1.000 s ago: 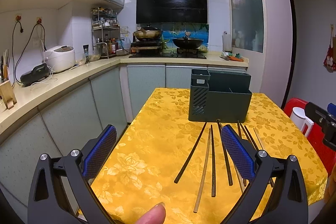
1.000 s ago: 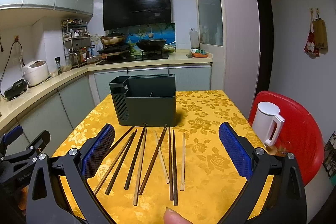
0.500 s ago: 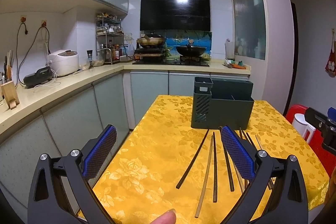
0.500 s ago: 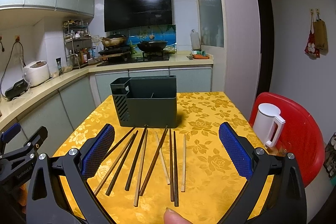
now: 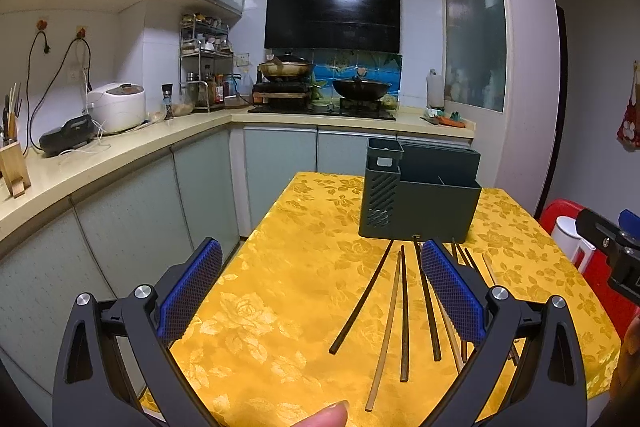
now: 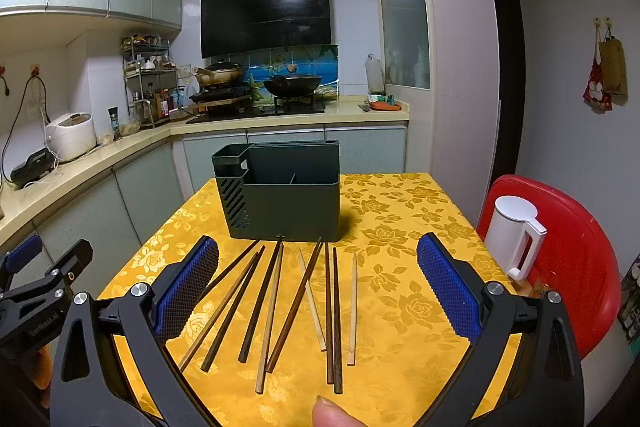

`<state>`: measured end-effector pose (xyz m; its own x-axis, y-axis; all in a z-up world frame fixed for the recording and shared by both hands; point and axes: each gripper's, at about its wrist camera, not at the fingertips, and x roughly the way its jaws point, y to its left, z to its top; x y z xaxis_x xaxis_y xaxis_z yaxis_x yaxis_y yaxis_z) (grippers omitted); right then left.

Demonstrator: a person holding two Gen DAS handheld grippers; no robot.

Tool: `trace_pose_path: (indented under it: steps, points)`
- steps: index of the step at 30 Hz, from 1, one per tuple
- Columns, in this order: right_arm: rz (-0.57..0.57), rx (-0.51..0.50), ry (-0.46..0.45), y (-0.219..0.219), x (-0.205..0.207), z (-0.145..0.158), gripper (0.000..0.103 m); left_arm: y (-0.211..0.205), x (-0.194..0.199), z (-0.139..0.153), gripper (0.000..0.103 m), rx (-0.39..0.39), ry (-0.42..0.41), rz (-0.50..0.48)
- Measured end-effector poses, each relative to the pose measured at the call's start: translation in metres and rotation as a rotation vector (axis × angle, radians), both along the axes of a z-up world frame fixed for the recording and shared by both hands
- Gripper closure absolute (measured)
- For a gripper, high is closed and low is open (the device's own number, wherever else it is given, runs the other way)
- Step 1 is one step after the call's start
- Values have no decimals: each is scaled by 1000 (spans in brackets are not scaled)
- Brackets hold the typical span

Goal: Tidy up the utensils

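Blue-padded left gripper point(image 5: 320, 291) gapes empty; chopsticks point(image 5: 404, 311) lie before the utensil holder point(image 5: 420, 203), several probably hidden behind its right finger. Right gripper point(image 6: 318, 287), equally wide and empty, alone shows all the chopsticks point(image 6: 280, 307) fanned before the holder point(image 6: 280, 195), white kettle point(image 6: 514, 235) beside.

White kettle point(image 6: 514, 235) on red chair point(image 6: 580, 259) — rice cooker point(image 5: 117, 107) on counter point(image 5: 100, 155).
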<state>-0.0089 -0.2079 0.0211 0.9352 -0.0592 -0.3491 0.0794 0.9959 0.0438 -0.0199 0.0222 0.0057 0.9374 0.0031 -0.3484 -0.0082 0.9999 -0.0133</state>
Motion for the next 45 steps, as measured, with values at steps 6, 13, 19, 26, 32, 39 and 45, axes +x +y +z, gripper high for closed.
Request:
trace_pose_path:
  steps: [6,13,19,26,32,39,45]
  points:
    - [0,0,10,1,3,-3,7,-3,1,-3,7,4,8,-10]
    - [0,1,8,2,3,-4,7,-3,1,-4,7,2,12,-10]
    - [0,0,9,1,3,-3,7,-2,1,-4,7,3,12,-11]
    - [-2,-1,14,2,4,-7,7,-3,2,-6,7,6,16,-11]
    - [-3,-3,26,0,7,-11,7,-3,5,-11,7,10,26,-12]
    - [-6,-1,41,-2,12,-12,7,-3,9,-15,7,10,42,-13]
    - [-10,-2,53,-5,16,-14,7,-3,12,-16,7,14,52,-13]
